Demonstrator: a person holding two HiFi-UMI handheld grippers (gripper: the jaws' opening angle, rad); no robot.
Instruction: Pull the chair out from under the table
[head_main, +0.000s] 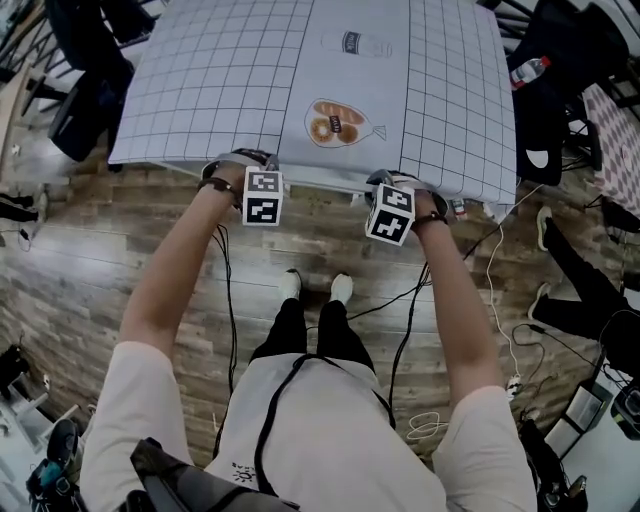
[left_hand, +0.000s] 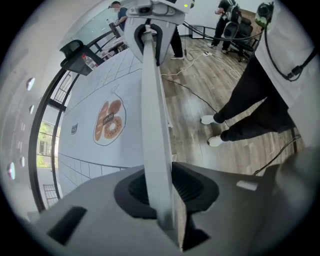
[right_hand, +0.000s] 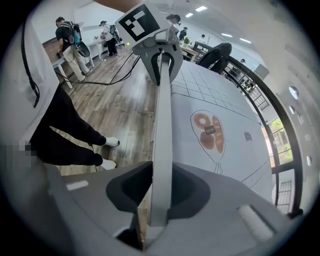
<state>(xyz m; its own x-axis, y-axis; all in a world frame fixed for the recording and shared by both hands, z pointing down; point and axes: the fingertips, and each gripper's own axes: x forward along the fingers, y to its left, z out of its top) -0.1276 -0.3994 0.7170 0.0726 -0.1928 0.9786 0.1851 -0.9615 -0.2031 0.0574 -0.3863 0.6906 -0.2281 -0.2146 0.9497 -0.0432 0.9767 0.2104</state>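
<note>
Clamping the left gripper (left_hand: 161, 197) and right gripper (right_hand: 157, 192) shut on the chair back's white top edge (left_hand: 151, 100), I pull evenly, straight away from the table (head_main: 200, 80).

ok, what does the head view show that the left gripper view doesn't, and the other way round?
Head view only: the person's arms, the left gripper from above, the whole gridded table cover. Left gripper view only: its jaws clamped on the white chair rail, bystanders far behind. Both: the bread print, the person's white shoes, the wood floor, the right gripper.
</note>
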